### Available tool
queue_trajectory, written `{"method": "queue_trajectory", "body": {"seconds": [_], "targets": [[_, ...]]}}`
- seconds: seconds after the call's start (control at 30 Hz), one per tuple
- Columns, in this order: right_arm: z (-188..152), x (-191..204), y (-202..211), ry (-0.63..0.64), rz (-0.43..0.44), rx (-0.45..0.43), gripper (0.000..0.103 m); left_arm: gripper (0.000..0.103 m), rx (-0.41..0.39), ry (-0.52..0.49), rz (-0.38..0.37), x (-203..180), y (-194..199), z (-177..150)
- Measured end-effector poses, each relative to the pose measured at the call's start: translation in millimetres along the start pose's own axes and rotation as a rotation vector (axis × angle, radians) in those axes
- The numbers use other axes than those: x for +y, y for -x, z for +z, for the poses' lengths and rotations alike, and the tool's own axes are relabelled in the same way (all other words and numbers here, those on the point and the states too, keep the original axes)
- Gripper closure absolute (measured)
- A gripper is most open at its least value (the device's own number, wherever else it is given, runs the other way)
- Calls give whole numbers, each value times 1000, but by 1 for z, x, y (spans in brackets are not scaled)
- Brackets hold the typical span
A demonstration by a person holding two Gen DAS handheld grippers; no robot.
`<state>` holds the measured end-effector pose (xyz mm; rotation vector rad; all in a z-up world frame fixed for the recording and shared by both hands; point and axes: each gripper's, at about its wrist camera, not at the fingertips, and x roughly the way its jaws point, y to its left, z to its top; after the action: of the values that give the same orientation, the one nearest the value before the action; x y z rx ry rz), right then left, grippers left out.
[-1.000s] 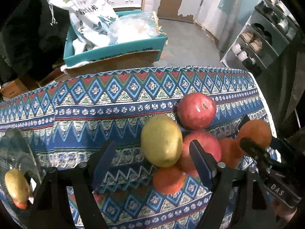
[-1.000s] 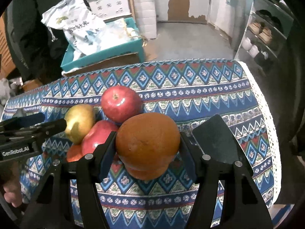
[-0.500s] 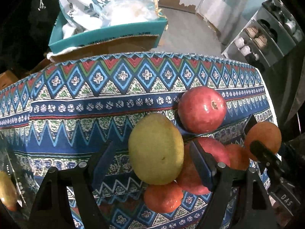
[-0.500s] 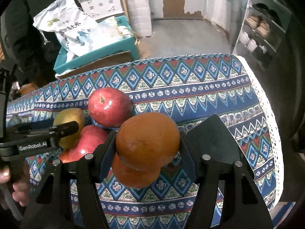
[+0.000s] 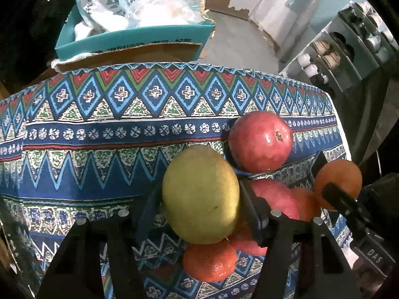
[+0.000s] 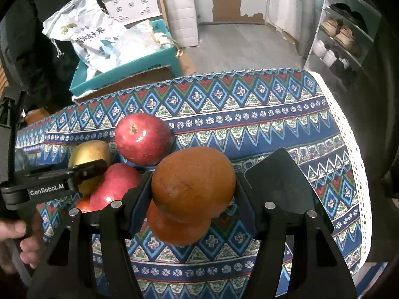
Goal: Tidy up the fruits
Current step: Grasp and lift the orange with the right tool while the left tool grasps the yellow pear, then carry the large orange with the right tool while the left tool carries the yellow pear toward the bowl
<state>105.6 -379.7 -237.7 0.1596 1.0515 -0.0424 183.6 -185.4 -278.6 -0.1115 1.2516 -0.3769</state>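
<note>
Left claw (image 5: 199, 199) clamped on pear (image 5: 200, 194); right claw (image 6: 193, 186) clamped on orange (image 6: 193, 183). Lift pear straight; red apple (image 5: 259, 140) touching at 1 o'clock.

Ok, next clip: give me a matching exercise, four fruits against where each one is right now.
Things:
1. yellow pear
2. large orange
3. far red apple
4. small orange

Places:
A. on the cloth below the pear, near edge of the pile
B. between the right gripper fingers
C. on the cloth at the far side of the pile
D. between the left gripper fingers

Pairs: 1-D, 2-B, 3-C, 4-A
</note>
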Motion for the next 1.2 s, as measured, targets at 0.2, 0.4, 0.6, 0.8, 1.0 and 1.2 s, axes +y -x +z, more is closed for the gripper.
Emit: {"method": "queue_trajectory", "body": {"seconds": [0.2,0.4,0.6,0.8,1.0,1.2], "targets": [[3,5,9,9,-3,-26,39,39,-33,-46,55,-3,15,-3],[7,9,22,15,-7,-58,39,39,-89,-53,69,-1,42,-3],[11,17,38,32,-6,-95,39,39,-145,-59,70,-7,70,-6],[16,27,60,49,-1,-144,39,39,-191,-80,72,-12,103,-14],[20,32,81,51,17,-185,39,39,-260,-98,70,-18,139,-22],[22,43,106,69,30,-232,40,39,-322,-116,70,-22,170,-30]]}}
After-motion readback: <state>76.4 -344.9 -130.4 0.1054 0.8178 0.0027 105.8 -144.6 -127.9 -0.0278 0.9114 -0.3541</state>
